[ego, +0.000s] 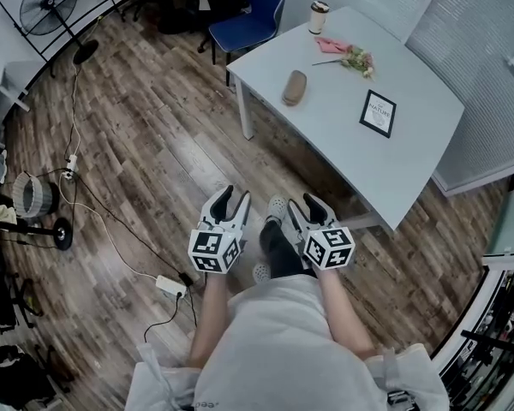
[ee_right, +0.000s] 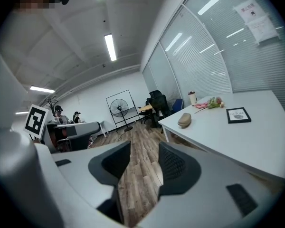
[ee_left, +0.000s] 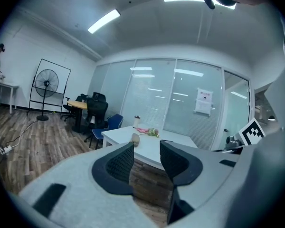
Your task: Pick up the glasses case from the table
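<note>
The left gripper (ee_left: 147,159) has its two jaws spread, and nothing stands between them; through the gap one sees only the edge of the table (ego: 343,144) and the floor (ego: 154,144) under it. The right gripper (ee_right: 145,164) is also spread and empty, and its gap shows only the wooden floor. In the head view both grippers are side by side in front of the person's body, low over the floor, and they point toward the table. They touch nothing.

The glasses case (ego: 295,87), a brown oval one, lies flat on the white table, near the table's left edge in the head view. It is well apart from both grippers. On the same table, more to the right, lies a small framed card (ego: 378,113). At the far corner stands a paper cup (ego: 319,17) with a lid, and near it lies a bunch of flowers (ego: 356,59) beside something pink.

Behind the table stands a blue chair (ego: 253,20). Far on the left stands a fan (ego: 50,2), and a white power strip (ego: 171,286) lies on the floor left of the left gripper.
</note>
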Available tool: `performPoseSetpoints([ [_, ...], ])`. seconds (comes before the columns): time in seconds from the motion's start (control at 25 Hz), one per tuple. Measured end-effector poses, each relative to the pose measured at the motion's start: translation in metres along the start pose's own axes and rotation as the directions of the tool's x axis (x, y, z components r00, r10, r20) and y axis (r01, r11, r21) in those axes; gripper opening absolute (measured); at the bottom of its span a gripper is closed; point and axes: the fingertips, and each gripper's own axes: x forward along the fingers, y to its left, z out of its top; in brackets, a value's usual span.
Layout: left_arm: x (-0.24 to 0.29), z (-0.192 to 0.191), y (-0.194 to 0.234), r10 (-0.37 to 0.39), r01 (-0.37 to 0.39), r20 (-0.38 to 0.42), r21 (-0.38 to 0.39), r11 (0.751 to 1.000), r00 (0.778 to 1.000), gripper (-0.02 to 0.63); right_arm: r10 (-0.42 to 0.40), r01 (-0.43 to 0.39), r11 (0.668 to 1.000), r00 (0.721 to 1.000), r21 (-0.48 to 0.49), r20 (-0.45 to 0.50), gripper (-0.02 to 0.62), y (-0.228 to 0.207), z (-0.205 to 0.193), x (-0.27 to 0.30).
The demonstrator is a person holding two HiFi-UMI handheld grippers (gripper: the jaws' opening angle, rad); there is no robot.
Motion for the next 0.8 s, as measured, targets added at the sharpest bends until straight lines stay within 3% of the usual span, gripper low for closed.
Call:
performPoseSetpoints([
  [0.32,0.052,0.012,0.028,-0.006,0.007,-0.056,0.019,1.000,0.998,0.158,0.021,-0.021,0.999,1.000,0.050,0.004,0.182,-0.025,0.028,0.057],
  [0.8,0.174,0.054,0.070,-0.005,0.008,-0.097,0.035,0.999,0.995,0.158,0.076,-0.076,0.992,0.997,0.097,0.000,0.181,-0.084,0.093,0.160],
])
